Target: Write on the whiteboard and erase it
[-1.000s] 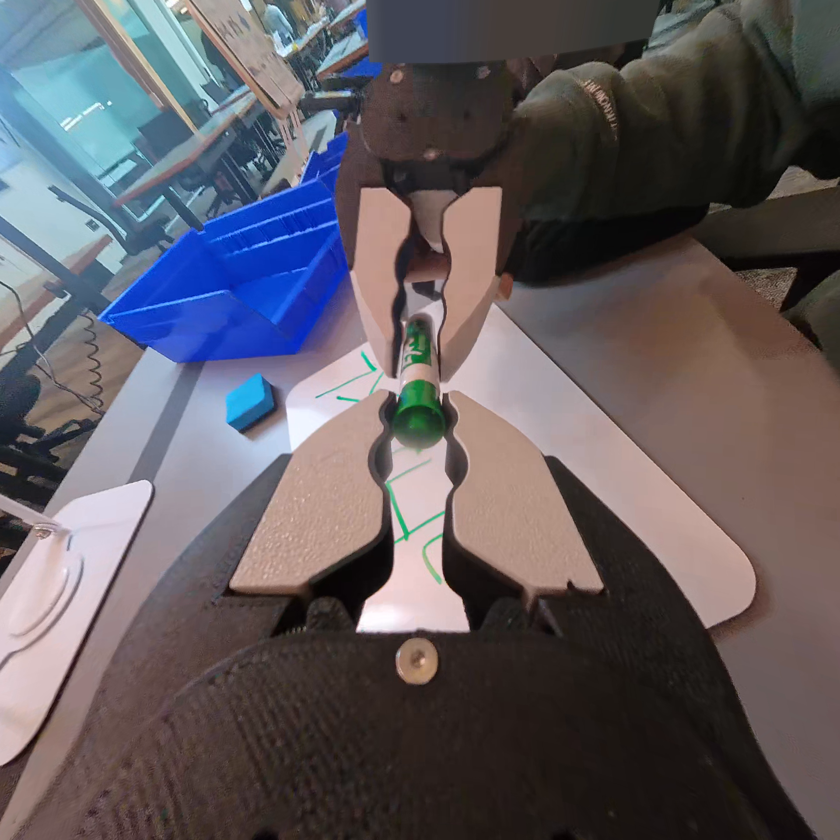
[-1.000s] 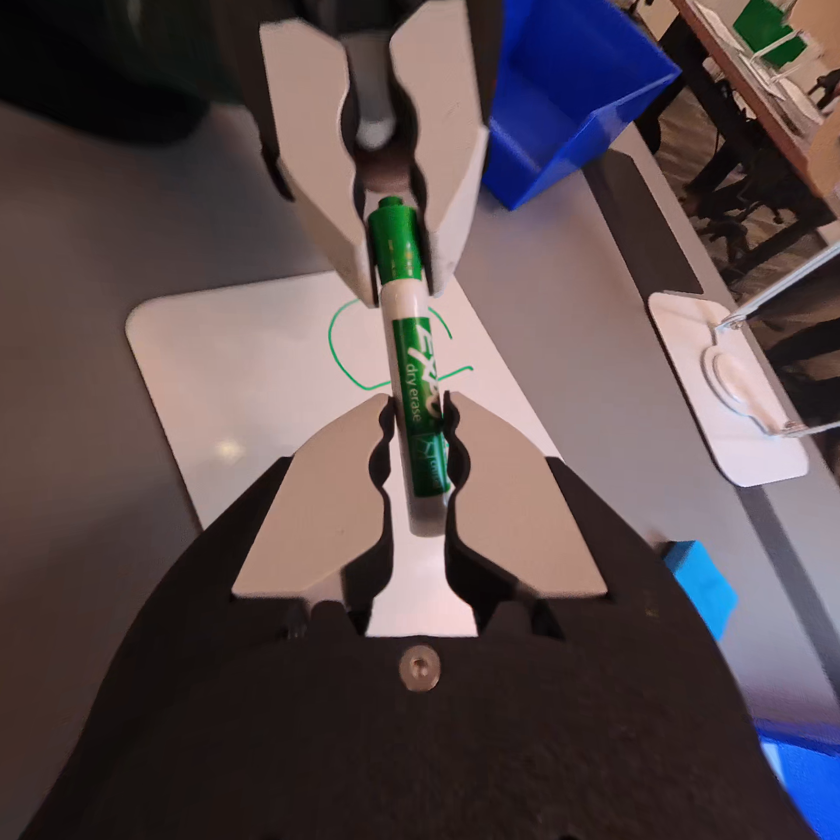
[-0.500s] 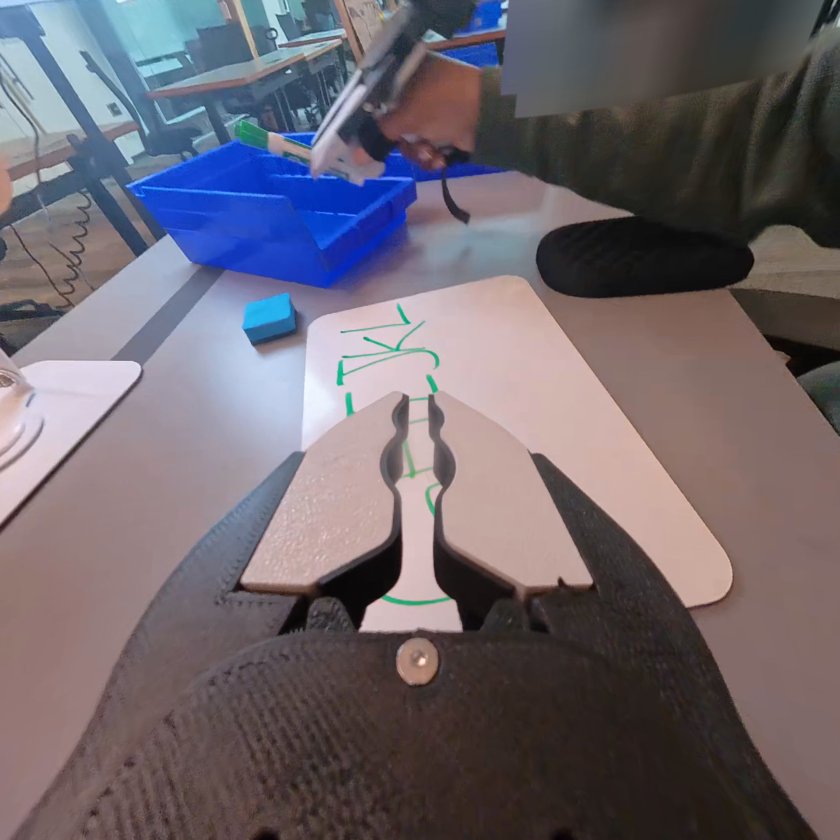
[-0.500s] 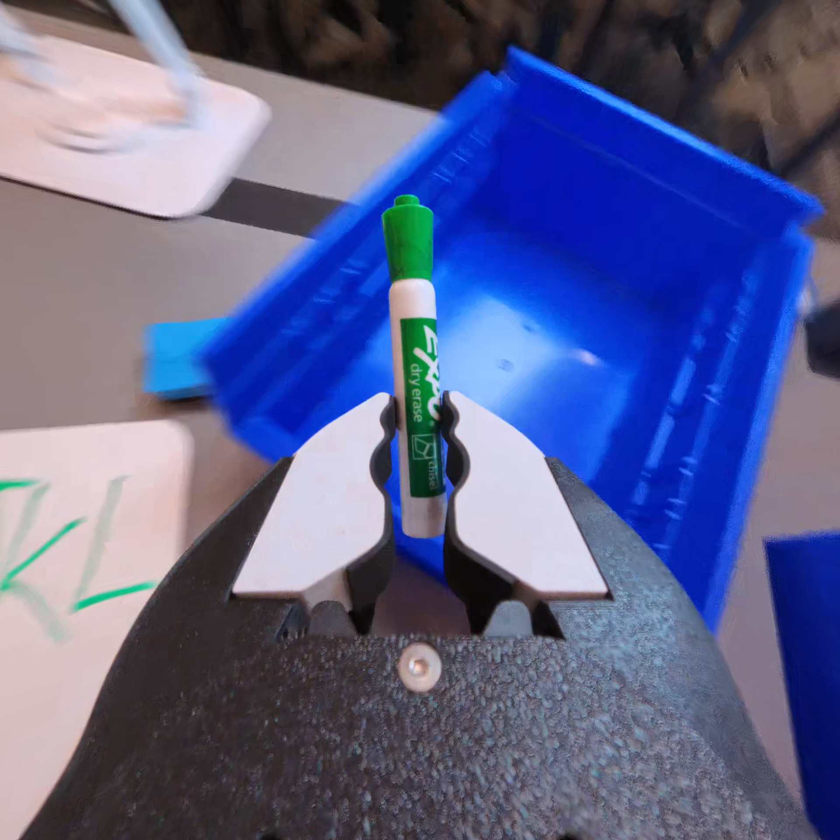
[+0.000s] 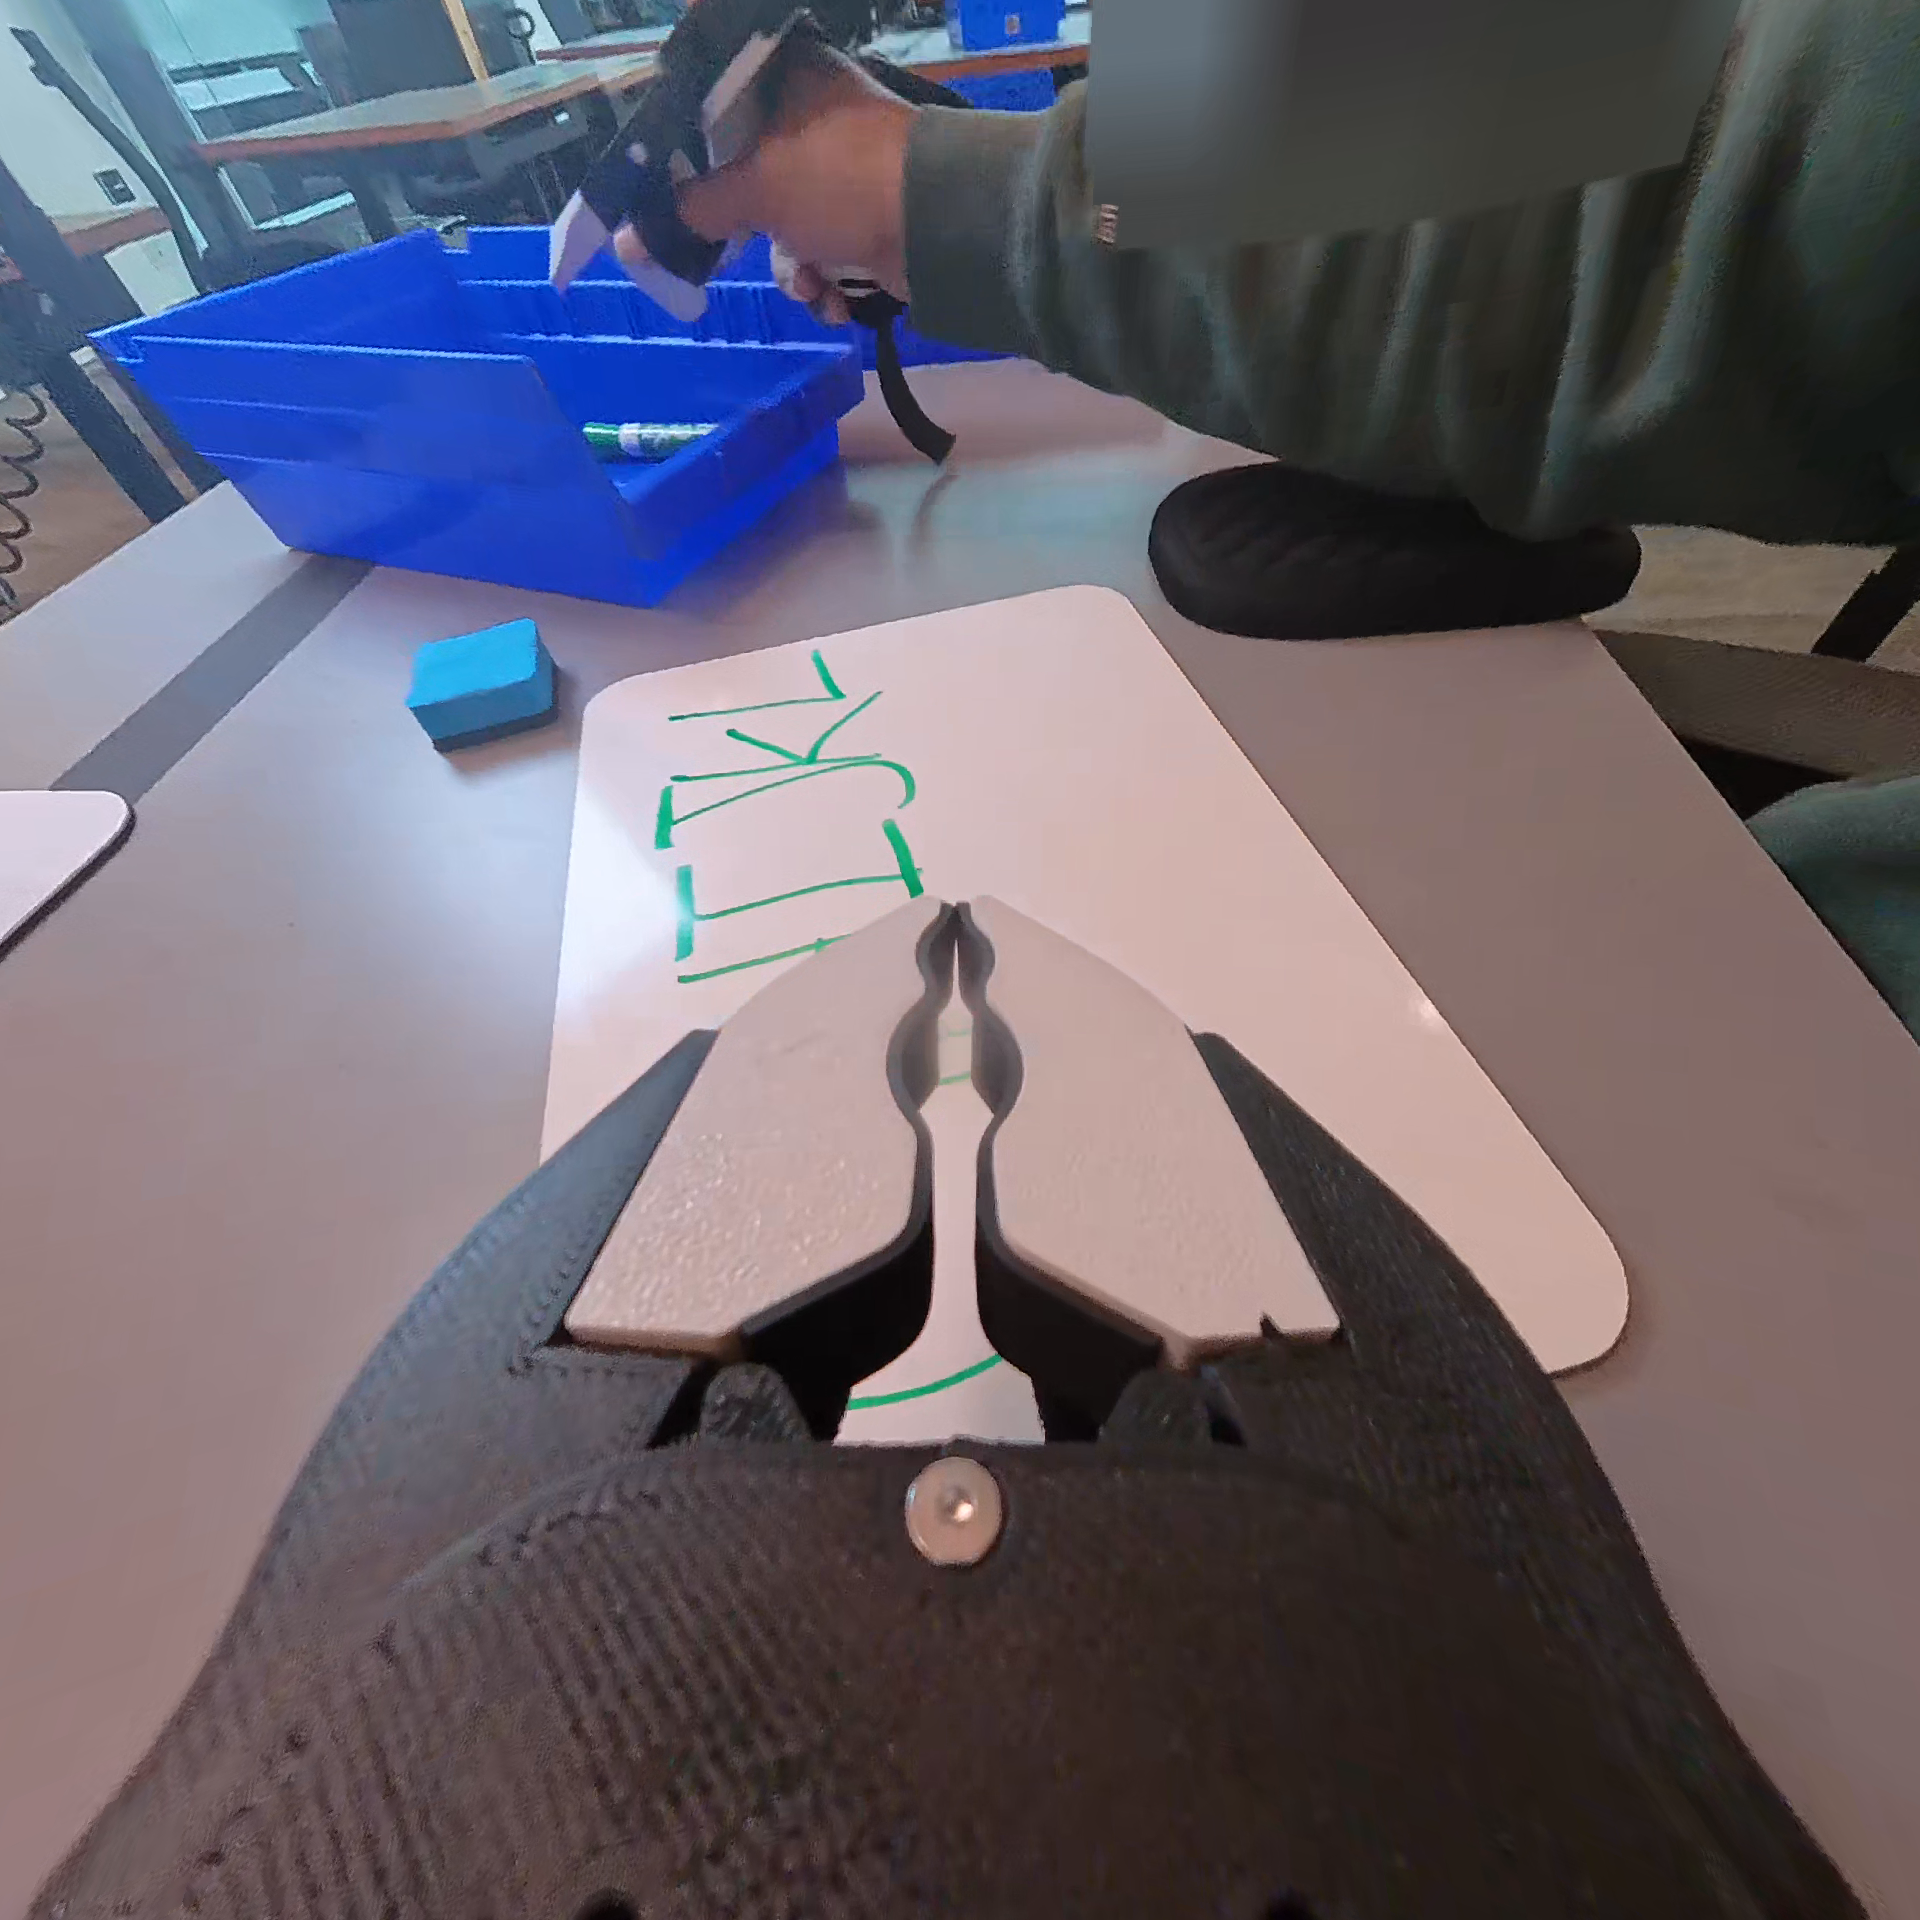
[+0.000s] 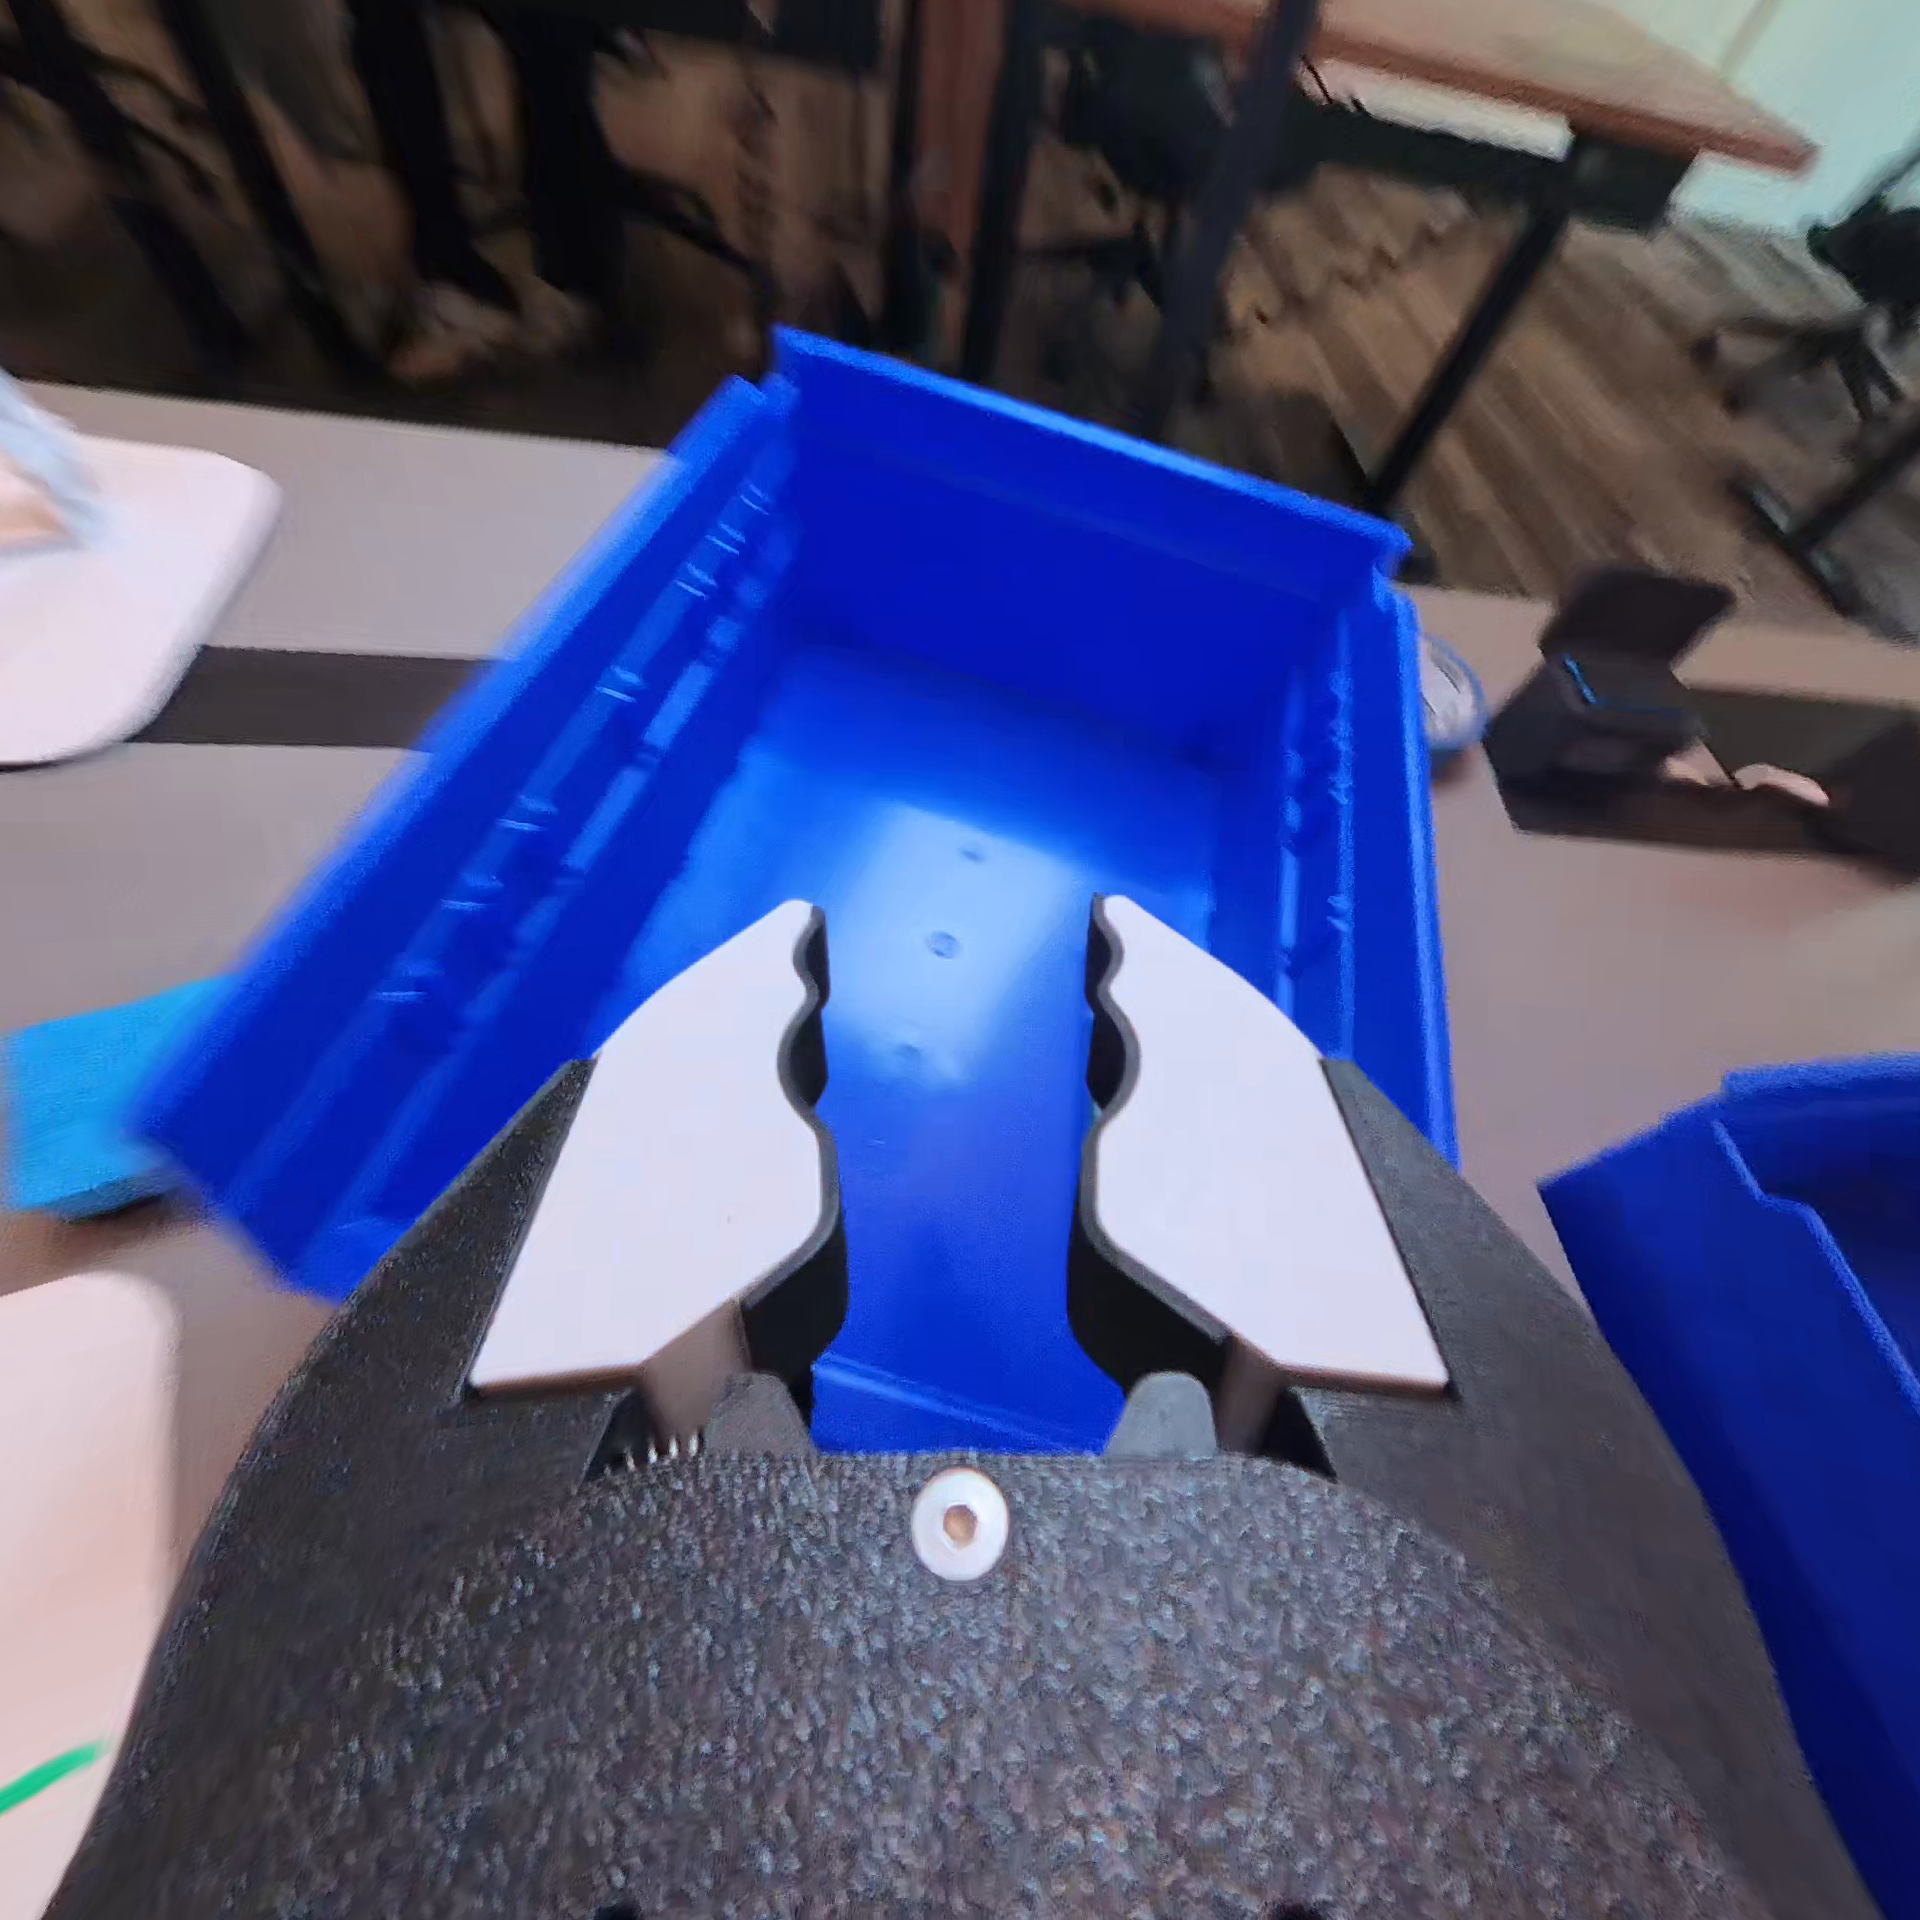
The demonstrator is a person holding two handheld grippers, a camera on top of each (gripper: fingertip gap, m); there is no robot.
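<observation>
A small white whiteboard (image 5: 1122, 831) with green marker strokes lies flat on the grey table. My left gripper (image 5: 956, 914) is shut and empty, low over the board's middle. The green marker (image 5: 646, 436) lies inside the blue bin (image 5: 343, 416) at the back left. My right gripper (image 6: 954, 914) is open and empty above that bin (image 6: 1039, 582); it also shows in the left wrist view (image 5: 623, 260), held by a hand. A blue eraser (image 5: 480, 681) sits on the table left of the board's far corner; its blurred edge shows in the right wrist view (image 6: 73, 1122).
A black pad (image 5: 1392, 551) lies under the person's sleeve beyond the board. A white plate (image 5: 52, 852) sits at the left edge. A second blue bin (image 6: 1787, 1351) stands at the right, and a dark stand (image 6: 1621, 675) behind it. Some 40 cm of space lies between my two pairs of fingers. It is some 20 cm from my right tips to the blue eraser (image 5: 480, 681). My right wrist view (image 6: 61, 1114) looks at it from another angle.
My right gripper carried the capped marker from the board to the blue bin, opened and let it drop in. My left gripper let go of the cap and closed.
</observation>
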